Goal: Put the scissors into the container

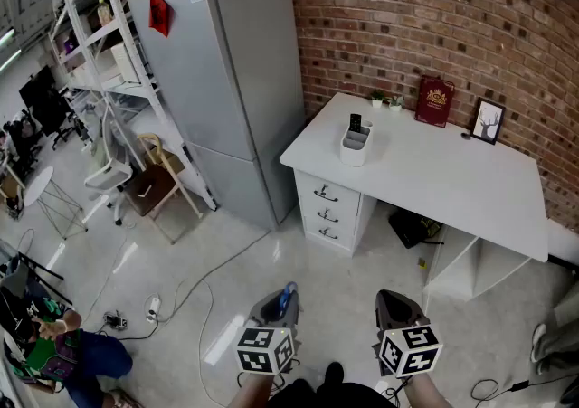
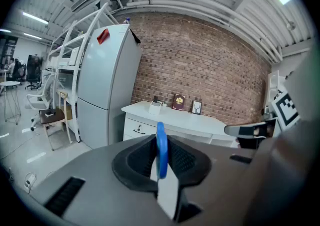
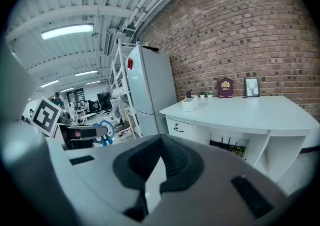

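The scissors (image 1: 288, 296) show as a blue handle loop sticking up from my left gripper (image 1: 274, 308), which is shut on them. In the left gripper view the blue handle (image 2: 161, 147) stands edge-on between the jaws of that gripper (image 2: 163, 176). The white container (image 1: 355, 146) stands on the far left part of the white desk (image 1: 452, 182), well away from both grippers; it is small in the gripper views (image 2: 156, 104) (image 3: 190, 103). My right gripper (image 1: 395, 307) (image 3: 159, 169) is shut with nothing in it. The blue handles (image 3: 105, 133) also show in the right gripper view.
A grey refrigerator (image 1: 231, 71) stands left of the desk, with a white shelf rack (image 1: 99, 44) and a chair (image 1: 154, 185) beyond it. On the desk's back edge are a red book (image 1: 435, 100) and a picture frame (image 1: 488, 119). Cables (image 1: 181, 298) lie on the floor.
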A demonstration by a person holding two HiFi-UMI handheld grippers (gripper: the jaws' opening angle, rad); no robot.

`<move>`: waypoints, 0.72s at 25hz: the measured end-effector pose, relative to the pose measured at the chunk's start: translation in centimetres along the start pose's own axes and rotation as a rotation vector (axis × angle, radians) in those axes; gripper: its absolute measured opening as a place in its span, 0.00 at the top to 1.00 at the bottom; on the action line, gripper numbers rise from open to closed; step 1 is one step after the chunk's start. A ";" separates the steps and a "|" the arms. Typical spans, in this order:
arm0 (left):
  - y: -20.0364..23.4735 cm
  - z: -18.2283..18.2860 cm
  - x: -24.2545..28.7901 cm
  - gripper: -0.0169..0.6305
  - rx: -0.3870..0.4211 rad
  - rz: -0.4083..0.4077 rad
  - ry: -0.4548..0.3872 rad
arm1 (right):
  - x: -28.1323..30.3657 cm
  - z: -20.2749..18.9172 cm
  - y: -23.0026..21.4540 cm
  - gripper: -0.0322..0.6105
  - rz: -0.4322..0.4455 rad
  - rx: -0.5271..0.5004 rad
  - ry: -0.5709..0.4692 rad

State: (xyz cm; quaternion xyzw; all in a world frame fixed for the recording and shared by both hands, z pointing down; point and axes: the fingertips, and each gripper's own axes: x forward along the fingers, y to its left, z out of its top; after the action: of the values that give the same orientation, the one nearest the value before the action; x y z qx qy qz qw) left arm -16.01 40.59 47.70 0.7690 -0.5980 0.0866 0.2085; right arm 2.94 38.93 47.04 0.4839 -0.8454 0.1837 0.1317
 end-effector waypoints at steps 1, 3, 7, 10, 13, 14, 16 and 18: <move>0.0 -0.1 0.1 0.90 0.000 0.001 0.001 | 0.1 0.0 -0.1 0.95 0.001 -0.002 -0.001; 0.1 -0.2 0.4 0.90 0.001 0.002 0.001 | 0.2 -0.1 -0.2 0.95 0.002 -0.004 -0.002; -0.2 0.1 0.8 0.90 0.001 0.000 -0.001 | 0.2 0.2 -0.6 0.95 0.002 -0.007 -0.009; -0.4 0.1 1.2 0.90 -0.003 -0.001 -0.001 | 0.2 0.5 -1.0 0.95 0.000 -0.003 -0.025; -0.6 0.4 1.7 0.90 -0.003 0.000 -0.004 | 0.4 0.7 -1.5 0.95 -0.002 0.005 -0.032; -0.7 0.5 1.8 0.90 -0.002 0.001 -0.006 | 0.5 0.8 -1.7 0.95 -0.003 0.006 -0.033; -0.8 0.8 2.0 0.90 0.000 0.005 -0.008 | 0.6 0.8 -2.1 0.95 -0.005 0.011 -0.034; -0.8 1.0 2.2 0.90 0.003 0.010 -0.011 | 0.7 0.7 -2.4 0.95 -0.010 0.014 -0.034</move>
State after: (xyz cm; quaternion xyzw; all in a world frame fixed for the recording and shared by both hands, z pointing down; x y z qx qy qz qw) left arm -14.76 38.35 47.47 0.7669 -0.6027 0.0843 0.2038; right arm 4.64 37.01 47.09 0.4920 -0.8439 0.1807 0.1147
